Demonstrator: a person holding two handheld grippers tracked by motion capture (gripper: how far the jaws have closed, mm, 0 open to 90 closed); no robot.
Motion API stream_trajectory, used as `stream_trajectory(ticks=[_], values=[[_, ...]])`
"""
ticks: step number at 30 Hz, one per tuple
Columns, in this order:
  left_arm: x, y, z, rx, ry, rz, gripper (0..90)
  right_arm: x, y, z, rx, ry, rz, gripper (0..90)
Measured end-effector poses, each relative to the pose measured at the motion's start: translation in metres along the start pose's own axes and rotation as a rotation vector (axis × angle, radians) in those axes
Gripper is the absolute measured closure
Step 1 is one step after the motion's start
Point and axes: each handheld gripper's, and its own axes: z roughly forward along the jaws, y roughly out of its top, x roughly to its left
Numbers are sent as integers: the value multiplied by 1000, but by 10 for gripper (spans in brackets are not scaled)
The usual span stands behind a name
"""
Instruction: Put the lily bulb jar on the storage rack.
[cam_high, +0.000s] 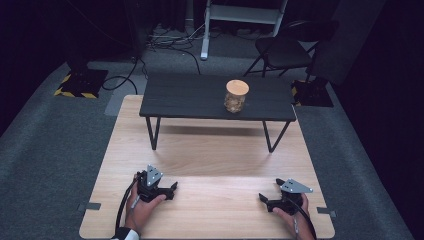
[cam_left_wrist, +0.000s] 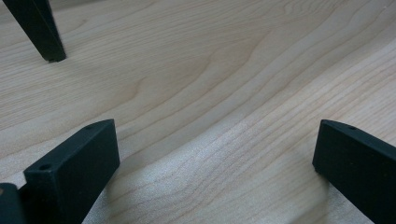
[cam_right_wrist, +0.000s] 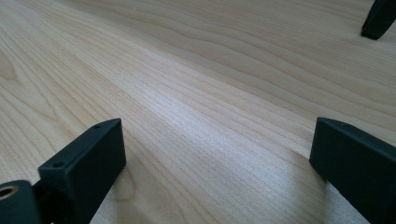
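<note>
We rest our left gripper (cam_high: 172, 188) and right gripper (cam_high: 262, 198) low on the light wooden table (cam_high: 215, 210), both near its front edge and well apart, with bare wood between them. Both have their jaws spread wide, grasping nothing. The jar (cam_high: 236, 96) with a wooden lid stands upright on the small black table (cam_high: 185, 97) beyond, right of centre, far from both grippers.
</note>
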Motion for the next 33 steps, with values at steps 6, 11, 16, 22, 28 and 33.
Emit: stream_trajectory(ticks=[6, 11, 16, 22, 28, 33], values=[[0, 0, 0, 0, 0, 0, 5, 1, 0, 0, -1, -6, 4, 31], [0, 0, 0, 0, 0, 0, 5, 1, 0, 0, -1, -11, 7, 31], [0, 0, 0, -1, 0, -1, 5, 2, 0, 0, -1, -12, 7, 30], [0, 0, 0, -1, 0, -1, 4, 2, 0, 0, -1, -12, 8, 30], [0, 0, 0, -1, 0, -1, 4, 2, 0, 0, -1, -13, 8, 30], [0, 0, 0, -1, 0, -1, 5, 2, 0, 0, -1, -14, 9, 30]])
